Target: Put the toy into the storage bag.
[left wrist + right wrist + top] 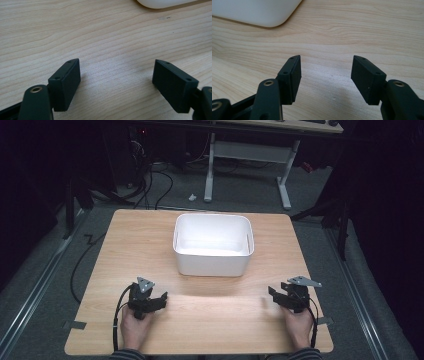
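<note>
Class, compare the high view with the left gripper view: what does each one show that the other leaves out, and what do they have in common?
High view alone: the whole white bin with its open, empty inside, both hands, the right gripper, the floor and a desk frame behind.

Left gripper view alone: a close look along the left gripper, its jaws standing apart with nothing between them, and the fine wood grain.

Shared: the wooden table, the left gripper, and the bin, which the gripper view cuts to a rounded corner at its top edge.
</note>
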### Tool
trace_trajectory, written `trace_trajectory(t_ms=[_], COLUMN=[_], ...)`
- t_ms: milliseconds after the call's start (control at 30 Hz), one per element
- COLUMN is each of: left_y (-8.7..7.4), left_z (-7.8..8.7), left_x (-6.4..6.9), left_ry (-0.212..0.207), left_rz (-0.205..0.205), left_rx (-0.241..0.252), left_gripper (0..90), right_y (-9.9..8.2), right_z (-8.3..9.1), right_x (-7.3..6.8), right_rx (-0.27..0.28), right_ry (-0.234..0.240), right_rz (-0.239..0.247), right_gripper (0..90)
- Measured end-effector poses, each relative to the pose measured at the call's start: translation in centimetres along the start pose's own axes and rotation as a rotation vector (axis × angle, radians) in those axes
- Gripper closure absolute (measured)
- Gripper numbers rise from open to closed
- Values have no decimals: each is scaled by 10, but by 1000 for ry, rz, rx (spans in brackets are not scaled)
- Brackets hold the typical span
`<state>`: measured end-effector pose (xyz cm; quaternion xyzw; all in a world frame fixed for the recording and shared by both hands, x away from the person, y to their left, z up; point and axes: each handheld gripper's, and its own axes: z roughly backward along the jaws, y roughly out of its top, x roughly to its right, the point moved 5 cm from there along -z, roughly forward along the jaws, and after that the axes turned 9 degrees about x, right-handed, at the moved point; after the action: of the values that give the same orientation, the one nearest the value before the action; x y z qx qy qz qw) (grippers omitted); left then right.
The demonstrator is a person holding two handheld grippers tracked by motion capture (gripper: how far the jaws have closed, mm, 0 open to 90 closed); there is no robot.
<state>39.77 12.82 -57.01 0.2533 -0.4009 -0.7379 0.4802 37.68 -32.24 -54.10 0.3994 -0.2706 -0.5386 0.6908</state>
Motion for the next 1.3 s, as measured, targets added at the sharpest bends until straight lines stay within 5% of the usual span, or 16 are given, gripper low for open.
trace_trajectory(t_ms=[533,1300], left_y=[0,0], left_z=[0,0], left_x=[0,0], left_ry=[0,1], left_rz=[0,0], left_rx=[0,0], left_gripper=[229,229], right_y=[-7,-13], right_z=[-12,-23], right_x=[1,1], right_rx=[-24,-32], right_ry=[-51,-57], right_rz=[40,53], right_gripper=[413,396])
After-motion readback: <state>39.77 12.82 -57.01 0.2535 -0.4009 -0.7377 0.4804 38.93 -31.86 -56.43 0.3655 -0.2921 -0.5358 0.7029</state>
